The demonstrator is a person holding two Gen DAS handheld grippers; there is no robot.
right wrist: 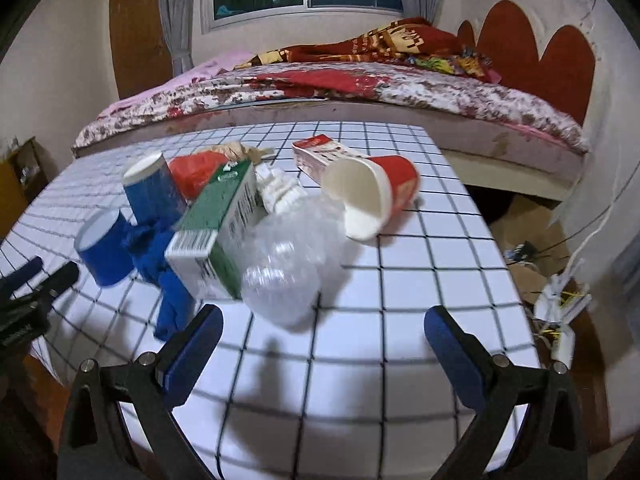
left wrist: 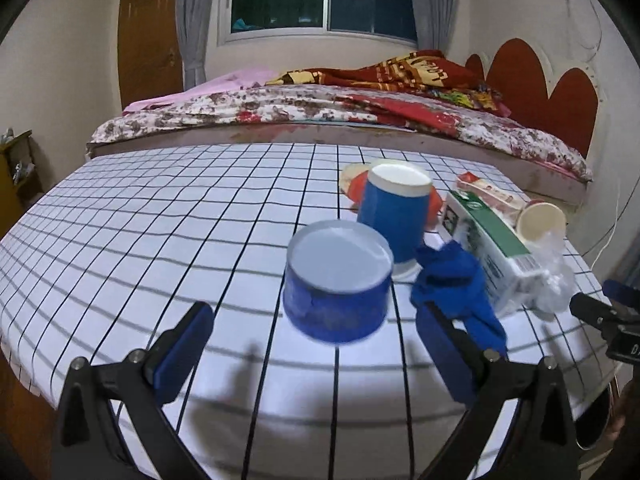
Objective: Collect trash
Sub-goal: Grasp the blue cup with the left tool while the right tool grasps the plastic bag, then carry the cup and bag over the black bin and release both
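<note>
Trash lies in a cluster on the checked tablecloth [left wrist: 160,232] [right wrist: 420,264]. A short blue cup [left wrist: 338,280] [right wrist: 105,248] stands bottom up just beyond my open left gripper [left wrist: 316,344]. Behind it stands a taller blue cup [left wrist: 394,216] [right wrist: 154,192]. A crumpled blue wrapper [left wrist: 452,280] [right wrist: 160,256] touches my left gripper's right finger. A green and white carton [left wrist: 492,248] [right wrist: 216,232], clear crumpled plastic [right wrist: 292,264] [left wrist: 556,268], a red paper cup on its side [right wrist: 372,196] [left wrist: 540,220] and a red packet [right wrist: 324,156] lie to the right. My right gripper [right wrist: 324,344] is open and empty, just short of the plastic.
A bed [left wrist: 320,112] [right wrist: 340,88] with flowered and red covers runs along the table's far edge. Cables and a power strip [right wrist: 560,308] lie on the floor to the right. A wooden door [left wrist: 148,40] stands at the back left, and a small shelf [left wrist: 16,168] at the left.
</note>
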